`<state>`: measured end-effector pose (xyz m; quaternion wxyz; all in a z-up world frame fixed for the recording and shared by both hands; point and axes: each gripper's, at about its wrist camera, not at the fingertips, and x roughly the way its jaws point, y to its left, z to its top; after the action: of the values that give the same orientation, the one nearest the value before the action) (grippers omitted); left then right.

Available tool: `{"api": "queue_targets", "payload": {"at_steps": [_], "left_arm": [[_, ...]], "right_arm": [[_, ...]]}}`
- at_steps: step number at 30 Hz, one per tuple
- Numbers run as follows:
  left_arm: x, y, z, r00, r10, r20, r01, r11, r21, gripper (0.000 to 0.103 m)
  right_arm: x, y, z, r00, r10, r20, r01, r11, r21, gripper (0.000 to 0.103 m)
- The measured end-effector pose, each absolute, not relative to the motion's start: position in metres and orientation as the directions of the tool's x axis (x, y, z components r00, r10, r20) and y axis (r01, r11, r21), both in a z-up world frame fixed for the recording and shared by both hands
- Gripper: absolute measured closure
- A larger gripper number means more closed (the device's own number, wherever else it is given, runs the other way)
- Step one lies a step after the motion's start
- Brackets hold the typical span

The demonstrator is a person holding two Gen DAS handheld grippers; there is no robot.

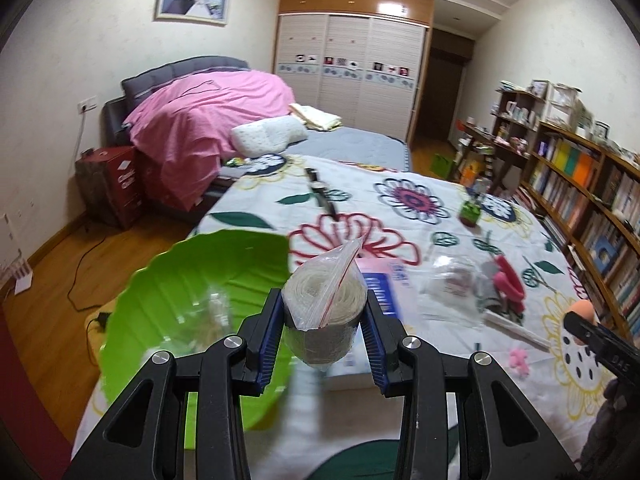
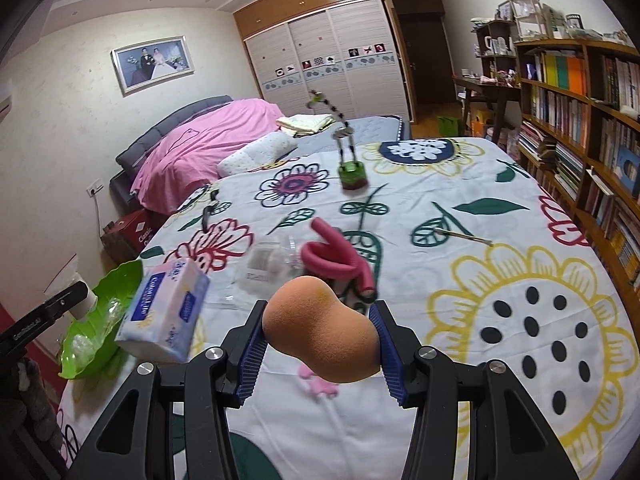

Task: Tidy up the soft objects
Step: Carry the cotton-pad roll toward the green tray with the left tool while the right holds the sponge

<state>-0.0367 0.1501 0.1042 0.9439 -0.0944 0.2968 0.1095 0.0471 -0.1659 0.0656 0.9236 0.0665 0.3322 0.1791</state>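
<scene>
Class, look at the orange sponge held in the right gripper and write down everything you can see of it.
The orange makeup sponge is gourd-shaped, narrower at its rounded far end and wider near the camera, with a matte, finely porous foam surface and a faint yellowish smudge on top. It lies roughly level, gripped across its wide part by the right gripper, whose blue ribbed jaws press both sides. It is held above the flowered bedspread, touching nothing else.

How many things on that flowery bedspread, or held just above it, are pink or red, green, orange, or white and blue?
Pink or red: 2, the foam curler and the small pink toy.
Green: 2, the green bowl and the green-based ornament.
Orange: 1, the sponge in the right gripper.
White and blue: 1, the tissue pack.
Total: 6.
</scene>
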Motion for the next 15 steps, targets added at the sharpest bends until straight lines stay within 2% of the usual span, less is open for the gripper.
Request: {"api": "queue_targets", "payload": {"at_steps": [13, 14, 15], "left_arm": [[-0.054, 0.217, 0.084, 0.755, 0.238, -0.611, -0.391, 0.911, -0.128, 0.063], [-0.054, 0.219, 0.083, 0.752, 0.237, -0.615, -0.394, 0.91, -0.13, 0.062], [-0.055, 0.222, 0.08, 0.746, 0.235, -0.623, -0.399, 0.907, -0.136, 0.057]], "right_arm": [[0.038, -0.116, 0.072, 0.683, 0.426, -0.593, -0.369, 0.902, 0.222, 0.049], [0.037, -0.112, 0.073, 0.681, 0.43, -0.593, -0.376, 0.9, 0.22, 0.049], [0.037, -0.109, 0.074, 0.678, 0.434, -0.593, -0.382, 0.898, 0.22, 0.049]]}}
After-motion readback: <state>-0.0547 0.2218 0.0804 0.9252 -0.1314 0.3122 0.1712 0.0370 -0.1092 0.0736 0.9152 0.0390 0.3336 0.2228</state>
